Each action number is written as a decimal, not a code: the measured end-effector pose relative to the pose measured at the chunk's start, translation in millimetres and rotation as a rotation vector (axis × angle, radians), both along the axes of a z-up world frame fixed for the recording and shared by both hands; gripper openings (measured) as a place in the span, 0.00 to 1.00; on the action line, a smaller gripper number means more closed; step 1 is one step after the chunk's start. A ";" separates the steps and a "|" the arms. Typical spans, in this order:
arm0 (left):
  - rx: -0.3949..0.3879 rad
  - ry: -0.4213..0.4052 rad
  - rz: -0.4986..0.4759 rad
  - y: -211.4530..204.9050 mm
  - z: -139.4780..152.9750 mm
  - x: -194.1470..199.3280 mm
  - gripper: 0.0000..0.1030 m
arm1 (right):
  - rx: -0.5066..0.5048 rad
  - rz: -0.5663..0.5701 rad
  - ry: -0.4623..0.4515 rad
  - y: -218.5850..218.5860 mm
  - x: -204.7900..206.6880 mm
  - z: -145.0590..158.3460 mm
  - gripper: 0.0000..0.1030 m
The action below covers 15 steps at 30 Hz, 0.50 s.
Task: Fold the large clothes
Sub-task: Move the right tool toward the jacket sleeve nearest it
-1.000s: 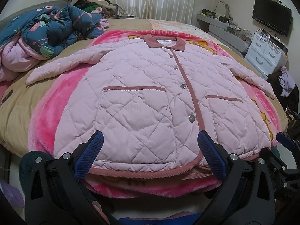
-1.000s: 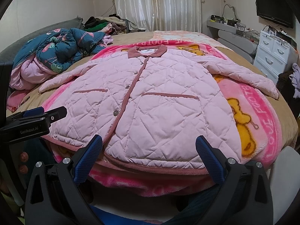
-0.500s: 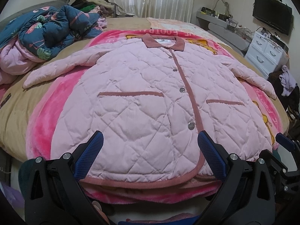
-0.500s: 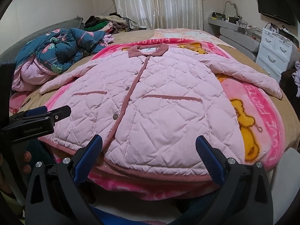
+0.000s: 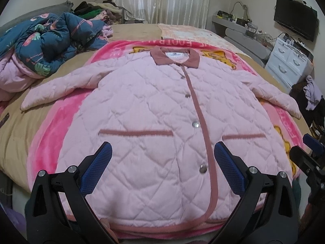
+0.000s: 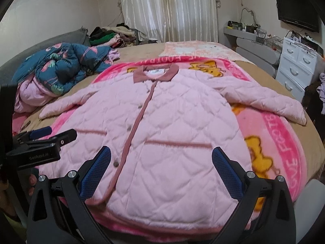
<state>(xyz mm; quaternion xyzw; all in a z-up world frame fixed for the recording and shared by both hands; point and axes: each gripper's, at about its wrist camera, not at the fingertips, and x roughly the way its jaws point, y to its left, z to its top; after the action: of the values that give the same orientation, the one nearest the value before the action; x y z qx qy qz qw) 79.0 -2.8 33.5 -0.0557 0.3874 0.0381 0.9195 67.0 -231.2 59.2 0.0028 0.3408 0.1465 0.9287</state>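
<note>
A large pink quilted jacket (image 5: 154, 109) with a dusty-rose collar, placket and pocket trims lies flat and buttoned on a pink blanket, sleeves spread to both sides. It also shows in the right wrist view (image 6: 162, 126). My left gripper (image 5: 162, 156) is open and empty, above the jacket's lower front near the bottom buttons. My right gripper (image 6: 161, 158) is open and empty, above the lower right panel near the pocket trim. The left gripper also shows at the left of the right wrist view (image 6: 40, 142).
The pink cartoon blanket (image 5: 50, 134) covers a tan bed. A blue flamingo-print quilt (image 5: 50, 38) is heaped at the left. White drawers (image 5: 290, 61) and a wall TV (image 5: 294, 22) stand at the right. Dark clothes (image 5: 310, 97) hang by the bed's right edge.
Both grippers have moved forward over the jacket's hem, onto its lower front. Both stay open.
</note>
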 end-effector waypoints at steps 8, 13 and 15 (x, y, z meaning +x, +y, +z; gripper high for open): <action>0.003 0.006 0.028 1.2 12.4 31.1 0.91 | 0.015 -0.012 -0.019 -2.8 37.4 19.7 0.96; -0.026 0.000 0.013 3.1 24.5 54.2 0.91 | 0.023 -0.023 -0.026 -2.9 60.5 30.8 0.96; -0.019 0.001 0.016 2.0 27.9 63.1 0.91 | 0.024 -0.033 -0.031 -4.1 70.2 35.2 0.96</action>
<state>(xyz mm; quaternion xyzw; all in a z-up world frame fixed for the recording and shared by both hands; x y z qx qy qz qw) 142.1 -0.8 61.4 -0.0674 0.3878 0.0419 0.9183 137.2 -235.3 94.4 0.0173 0.3243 0.1352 0.9361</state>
